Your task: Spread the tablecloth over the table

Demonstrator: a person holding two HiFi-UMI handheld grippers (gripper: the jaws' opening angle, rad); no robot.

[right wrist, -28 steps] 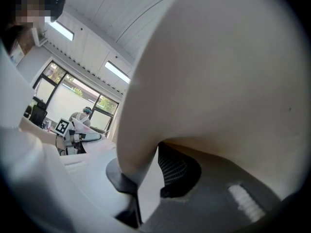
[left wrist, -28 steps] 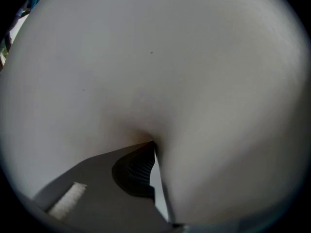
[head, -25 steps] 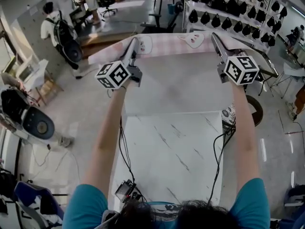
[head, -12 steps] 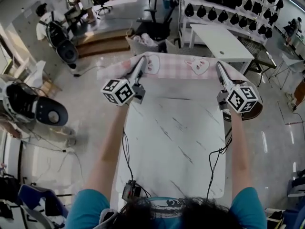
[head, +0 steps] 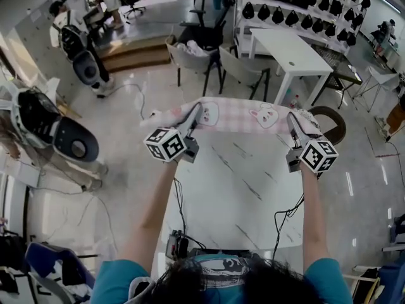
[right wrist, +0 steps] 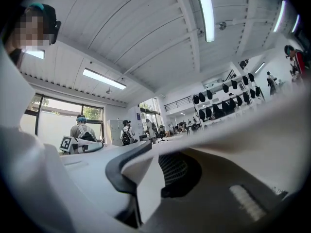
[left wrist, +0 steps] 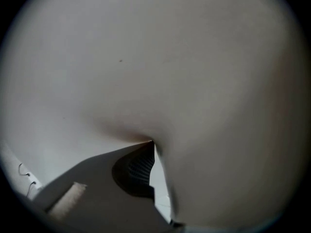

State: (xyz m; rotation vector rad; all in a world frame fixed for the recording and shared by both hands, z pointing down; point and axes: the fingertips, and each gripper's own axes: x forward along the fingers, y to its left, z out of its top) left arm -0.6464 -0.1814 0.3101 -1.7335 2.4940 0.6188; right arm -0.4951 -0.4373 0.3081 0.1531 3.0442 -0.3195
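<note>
A pink checked tablecloth (head: 243,116) with bunny prints lies as a strip along the far edge of the white marble table (head: 234,195). My left gripper (head: 197,111) holds its left end and my right gripper (head: 292,120) its right end. In the left gripper view the cloth's pale underside (left wrist: 160,57) fills nearly everything and runs down into the left gripper (left wrist: 154,144). Those jaws are opening with the cloth still between them. In the right gripper view the cloth (right wrist: 272,125) lies across the right gripper (right wrist: 146,154), pinched there.
Two chairs (head: 243,68) and a white table (head: 285,49) stand beyond the marble table. Behind them is a rack of dark helmets (head: 297,11). A round stool (head: 329,122) is at the right, a machine (head: 57,132) at the left. Cables and a small device (head: 177,242) hang at the near edge.
Both grippers have sunk with the cloth's edge from high above the table to its far edge. The billowing white underside has dropped away and the marble top shows.
</note>
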